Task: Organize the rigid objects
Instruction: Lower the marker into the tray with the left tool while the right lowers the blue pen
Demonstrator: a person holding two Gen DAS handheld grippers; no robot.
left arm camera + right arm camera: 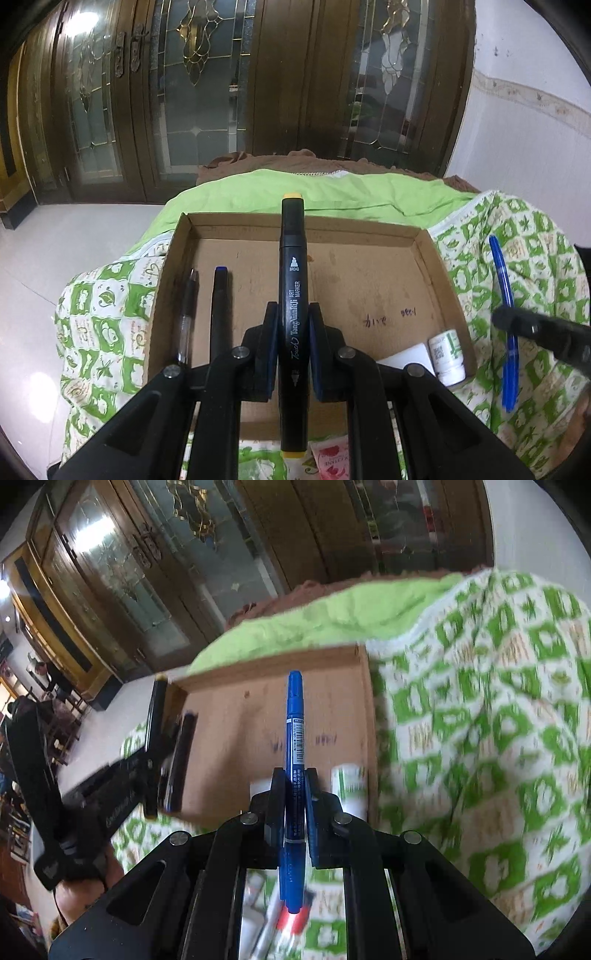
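Note:
My left gripper (293, 314) is shut on a black art marker (293, 280) with yellow ends, held lengthwise over a shallow cardboard tray (369, 280). Along the tray's left side lie a clear pen (187, 314) and a black pen (218, 310). A white bottle (447, 354) and a white block (406, 356) sit in its near right corner. My right gripper (295, 775) is shut on a blue marker (295, 738), pointing over the tray (229, 716). In the left wrist view the blue marker (504, 314) shows to the right of the tray, crossed by the right gripper (517, 321).
The tray rests on a green-and-white patterned cloth (103, 314) over a plain green sheet (351, 192). A pink packet (332, 459) lies near the tray's front edge. More pens, one with a red part (291, 921), lie blurred under my right gripper. Wooden glass-door cabinets (207, 92) stand behind.

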